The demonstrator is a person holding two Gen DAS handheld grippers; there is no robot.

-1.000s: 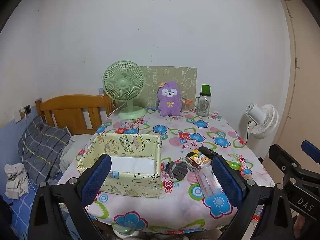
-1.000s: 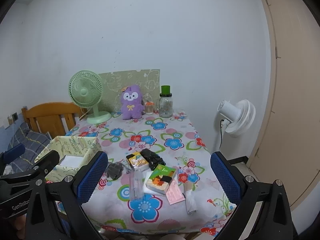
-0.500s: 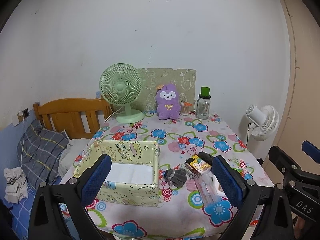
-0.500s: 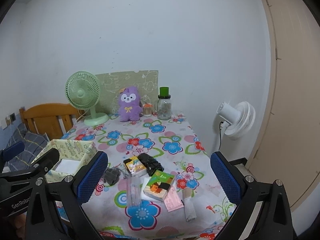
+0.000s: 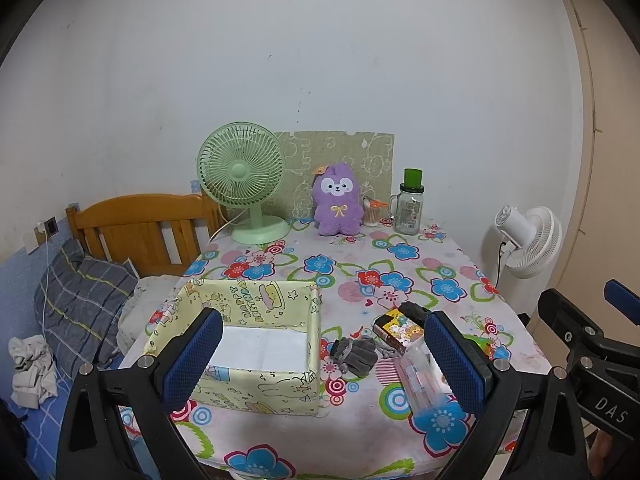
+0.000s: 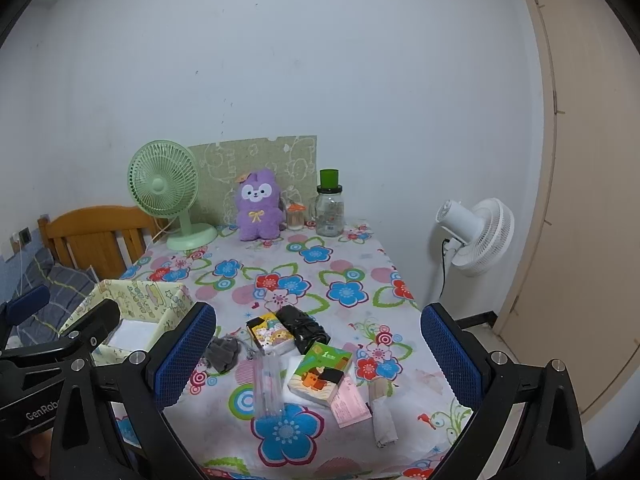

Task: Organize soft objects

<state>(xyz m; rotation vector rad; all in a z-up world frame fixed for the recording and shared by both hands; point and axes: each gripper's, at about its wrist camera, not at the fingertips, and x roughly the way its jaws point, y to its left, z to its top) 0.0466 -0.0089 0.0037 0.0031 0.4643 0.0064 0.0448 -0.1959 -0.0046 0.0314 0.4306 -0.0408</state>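
A yellow fabric box (image 5: 256,312) (image 6: 136,300) stands open at the table's front left. Next to it lies a grey pouch (image 5: 356,354) (image 6: 222,354). Further right lie a cartoon card pack (image 6: 270,332), a black bundle (image 6: 304,328), a clear tube (image 6: 268,384), a green-and-orange box (image 6: 320,374), a pink packet (image 6: 352,402) and a grey roll (image 6: 382,412). A purple plush (image 5: 335,200) (image 6: 257,206) sits at the back. My left gripper (image 5: 324,360) and right gripper (image 6: 318,356) are open, empty and short of the table's front edge.
A green fan (image 5: 244,180), a green-lidded jar (image 5: 409,208) and a small jar (image 6: 295,216) stand at the back edge. A white floor fan (image 6: 478,236) and a door (image 6: 596,184) are right of the table. A wooden bed (image 5: 140,228) with bedding is on the left.
Both grippers have drawn back and risen slightly, so the table looks smaller and farther. Nothing on the table has moved. Both stay open.
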